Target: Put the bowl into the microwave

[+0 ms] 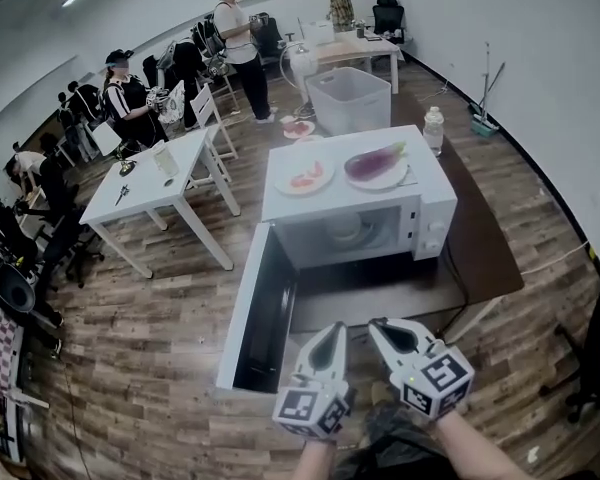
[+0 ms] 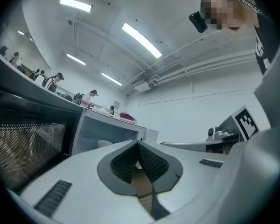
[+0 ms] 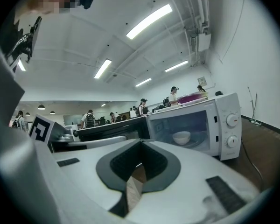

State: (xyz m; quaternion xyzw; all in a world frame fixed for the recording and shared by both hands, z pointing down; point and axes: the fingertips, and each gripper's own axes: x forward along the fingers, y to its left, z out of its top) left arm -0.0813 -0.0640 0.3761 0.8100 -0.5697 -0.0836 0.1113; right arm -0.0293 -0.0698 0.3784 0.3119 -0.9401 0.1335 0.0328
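Resting inside the microwave (image 1: 435, 208), the bowl (image 3: 181, 137) is judged delivered; left gripper (image 1: 332, 333) and right gripper (image 1: 380, 328) are held clear, jaws pressed together, empty; door (image 1: 255, 313) yet to be shut

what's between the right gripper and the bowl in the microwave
Only bare dark table lies between the right gripper and the bowl inside the open microwave, as the head view shows.

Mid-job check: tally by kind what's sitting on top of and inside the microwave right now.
Plates: 2
Eggplant: 1
Red food portion: 1
Bowl, inside: 1
Total: 5
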